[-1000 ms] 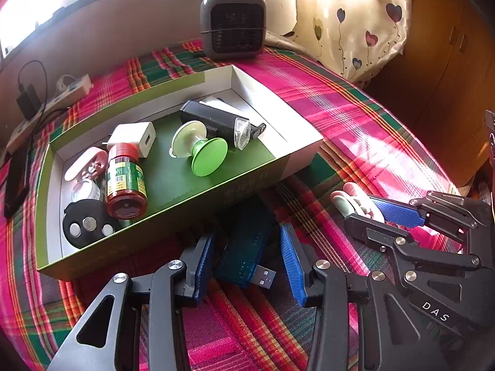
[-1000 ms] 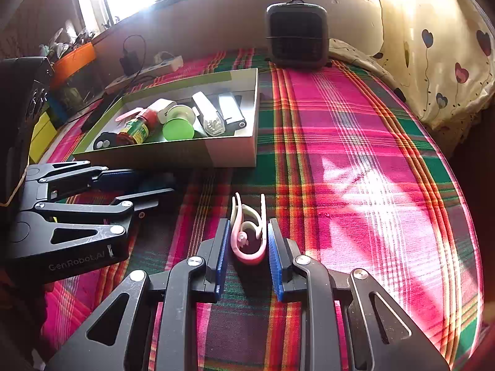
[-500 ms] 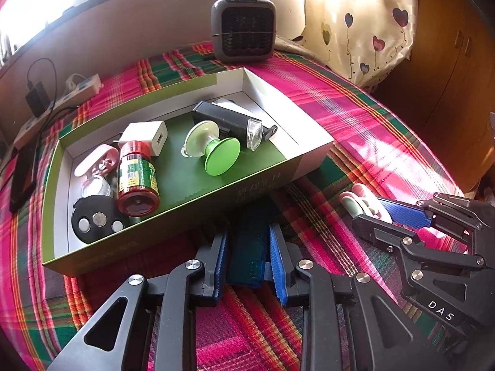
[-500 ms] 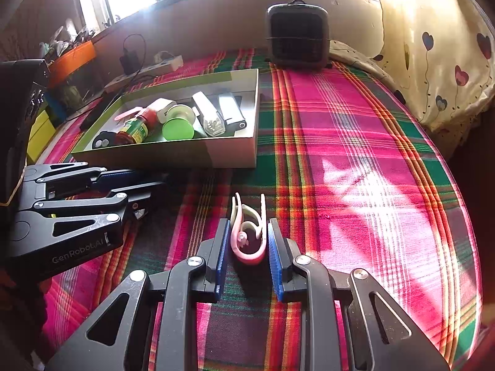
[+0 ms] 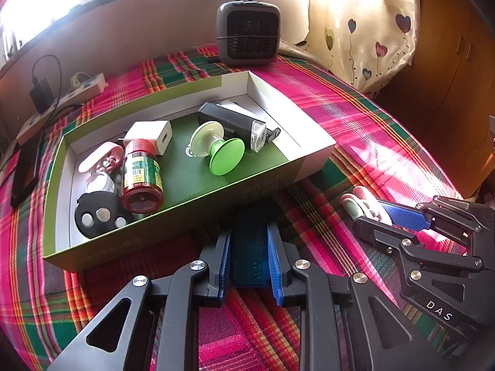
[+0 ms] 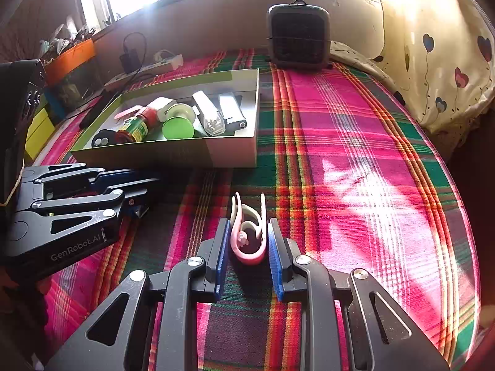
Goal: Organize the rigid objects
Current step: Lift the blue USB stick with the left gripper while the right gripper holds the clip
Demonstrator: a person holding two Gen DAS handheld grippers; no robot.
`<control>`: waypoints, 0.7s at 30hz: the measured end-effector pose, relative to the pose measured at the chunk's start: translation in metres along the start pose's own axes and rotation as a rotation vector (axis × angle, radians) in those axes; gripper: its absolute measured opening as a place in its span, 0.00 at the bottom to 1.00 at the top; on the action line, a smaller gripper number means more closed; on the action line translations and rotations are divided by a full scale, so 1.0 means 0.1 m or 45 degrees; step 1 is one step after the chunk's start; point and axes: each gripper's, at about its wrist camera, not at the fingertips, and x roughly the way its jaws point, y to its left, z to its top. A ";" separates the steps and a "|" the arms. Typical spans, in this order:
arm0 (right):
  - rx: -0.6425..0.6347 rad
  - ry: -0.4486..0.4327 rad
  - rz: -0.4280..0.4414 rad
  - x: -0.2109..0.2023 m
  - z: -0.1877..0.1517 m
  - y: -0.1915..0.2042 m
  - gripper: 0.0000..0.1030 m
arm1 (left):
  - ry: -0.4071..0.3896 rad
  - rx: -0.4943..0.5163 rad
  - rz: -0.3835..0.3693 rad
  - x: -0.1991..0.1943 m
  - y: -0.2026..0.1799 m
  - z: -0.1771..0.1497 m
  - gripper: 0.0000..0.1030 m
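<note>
A green open box on the plaid cloth holds a red-capped bottle, a white charger, a green suction holder, a black bike light, a black key fob and a pink clip. My left gripper is shut on a dark blue USB device just in front of the box. My right gripper is shut on a pink and white clip, which also shows in the left wrist view, low over the cloth.
A grey heater stands at the back. A white power strip with a black plug and a dark phone lie at the left. A heart-patterned curtain hangs at the right. An orange bin sits far left.
My left gripper's jaws have closed from wide apart onto the blue USB device and straightened it. My right gripper has stayed shut on the clip without moving.
</note>
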 end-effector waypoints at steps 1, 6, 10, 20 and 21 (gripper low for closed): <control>-0.001 0.000 0.000 0.00 0.00 0.00 0.24 | -0.001 -0.004 0.002 -0.01 0.00 0.00 0.20; -0.002 0.000 -0.002 -0.01 0.00 0.01 0.24 | -0.016 -0.025 0.002 -0.04 0.02 -0.01 0.20; -0.008 -0.012 -0.001 -0.04 0.01 0.03 0.24 | -0.034 -0.030 -0.003 -0.10 0.02 -0.01 0.20; -0.024 -0.039 0.004 -0.11 0.02 0.08 0.22 | -0.059 -0.037 -0.013 -0.21 0.03 -0.04 0.20; -0.026 -0.043 0.005 -0.12 0.02 0.08 0.22 | -0.060 -0.040 -0.013 -0.22 0.04 -0.04 0.20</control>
